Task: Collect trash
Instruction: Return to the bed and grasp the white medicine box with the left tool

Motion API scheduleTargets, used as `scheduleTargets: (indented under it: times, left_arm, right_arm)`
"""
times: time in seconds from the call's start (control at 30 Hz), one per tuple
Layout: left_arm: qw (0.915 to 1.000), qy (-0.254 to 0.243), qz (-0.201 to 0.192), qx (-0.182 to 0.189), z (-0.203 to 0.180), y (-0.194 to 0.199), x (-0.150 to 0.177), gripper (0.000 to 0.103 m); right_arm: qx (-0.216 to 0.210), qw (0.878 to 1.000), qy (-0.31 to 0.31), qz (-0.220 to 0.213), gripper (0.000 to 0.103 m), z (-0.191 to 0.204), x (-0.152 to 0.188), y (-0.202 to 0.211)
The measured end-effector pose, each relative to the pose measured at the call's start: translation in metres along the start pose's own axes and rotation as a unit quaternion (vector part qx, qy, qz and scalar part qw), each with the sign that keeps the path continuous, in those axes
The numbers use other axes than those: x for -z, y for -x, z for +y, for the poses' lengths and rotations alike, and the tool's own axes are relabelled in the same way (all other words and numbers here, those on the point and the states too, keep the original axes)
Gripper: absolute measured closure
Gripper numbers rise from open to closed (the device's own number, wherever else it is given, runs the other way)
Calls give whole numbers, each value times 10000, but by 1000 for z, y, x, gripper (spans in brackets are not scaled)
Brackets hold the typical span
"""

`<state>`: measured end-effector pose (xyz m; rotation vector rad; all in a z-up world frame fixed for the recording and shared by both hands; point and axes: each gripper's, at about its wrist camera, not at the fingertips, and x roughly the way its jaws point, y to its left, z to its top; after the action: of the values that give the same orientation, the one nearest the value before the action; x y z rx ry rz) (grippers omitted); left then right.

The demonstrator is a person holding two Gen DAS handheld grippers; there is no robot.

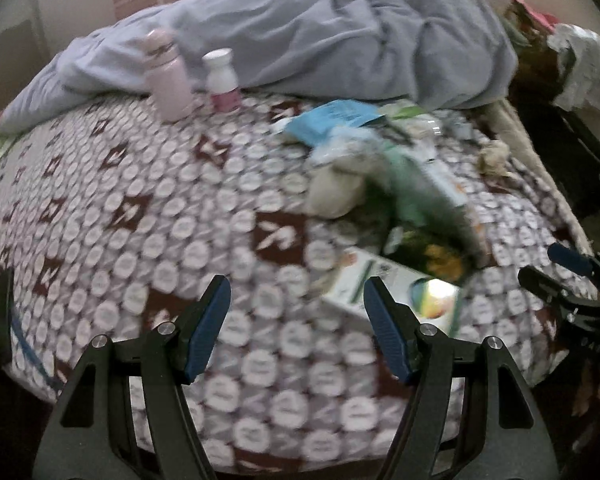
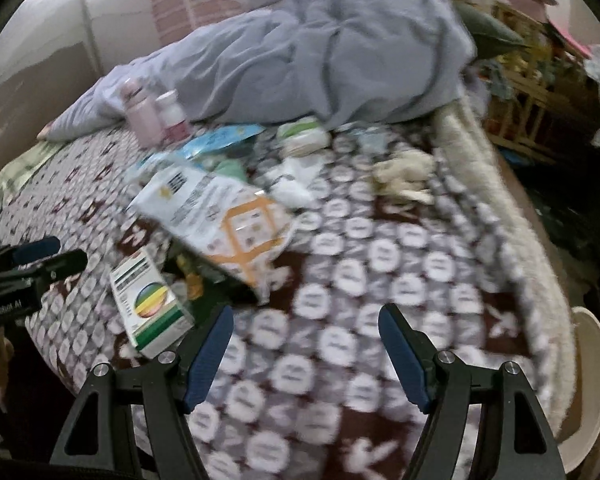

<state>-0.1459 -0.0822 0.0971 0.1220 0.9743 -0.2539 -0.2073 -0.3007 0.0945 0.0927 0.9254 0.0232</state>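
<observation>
Trash, crinkled plastic wrappers and a glossy carton, litters the patterned bedspread; both grippers' fingers gape empty.

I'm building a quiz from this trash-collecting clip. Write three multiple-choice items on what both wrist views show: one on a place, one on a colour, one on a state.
1. Where does the small box with the rainbow circle lie?
A. On the patterned bedcover, nearest the grippers among the litter
B. On top of the grey duvet
C. On the floor

2. What colour is the taller bottle next to the white-capped bottle?
A. Green
B. Pale pink
C. Black

3. How do the left gripper and the right gripper stand?
A. Both shut on wrappers
B. The left holds the box
C. Both open, nothing between the fingers

Answers:
1 A, it rests on the bedcover at the near edge of the pile.
2 B, its body and cap look pink in both views.
3 C, only bedcover shows between each pair of fingers.
</observation>
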Motion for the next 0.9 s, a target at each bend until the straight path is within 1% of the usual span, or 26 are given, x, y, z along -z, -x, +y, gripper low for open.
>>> scheduleTargets:
  times: [0.13,0.23,0.27,0.4,0.43,0.57,0.6,0.67,0.7,0.77,0.9]
  left_arm:
    - [9998,192,96,-55,18,-4,5,35]
    - [9996,276,92,-51,25,-2,5,35]
    - [9995,299,85,-39,27,-1,6,35]
    - [9992,377,87,31,34,1,6,35]
    - [9991,401,98,67,35,1,6,35]
    - [9983,519,163,215,37,0,7,35]
    - [9978,578,180,269,38,0,7,35]
    - [9953,785,228,521,38,-1,6,35]
    - [9926,919,255,745,37,-3,7,35]
    - [9896,996,353,975,30,-7,7,35]
    - [9909,741,523,998,2,-21,9,35]
  right_arm:
    - [-35,9996,231,142,30,21,-2,-20]
    - [209,9991,342,154,30,29,-7,-35]
    - [211,9990,340,189,30,31,-9,-41]
    - [-73,9984,340,449,30,41,-9,-54]
    - [-199,9978,393,485,30,47,-6,-54]
    - [-999,9913,606,601,30,79,8,-48]
    - [-1038,9910,623,564,30,81,9,-46]
    - [-963,9924,590,491,30,78,8,-43]
    - [-911,9932,528,487,30,71,7,-43]
    - [-872,9941,375,530,30,56,5,-43]
    - [-765,9958,-1,497,30,26,4,-37]
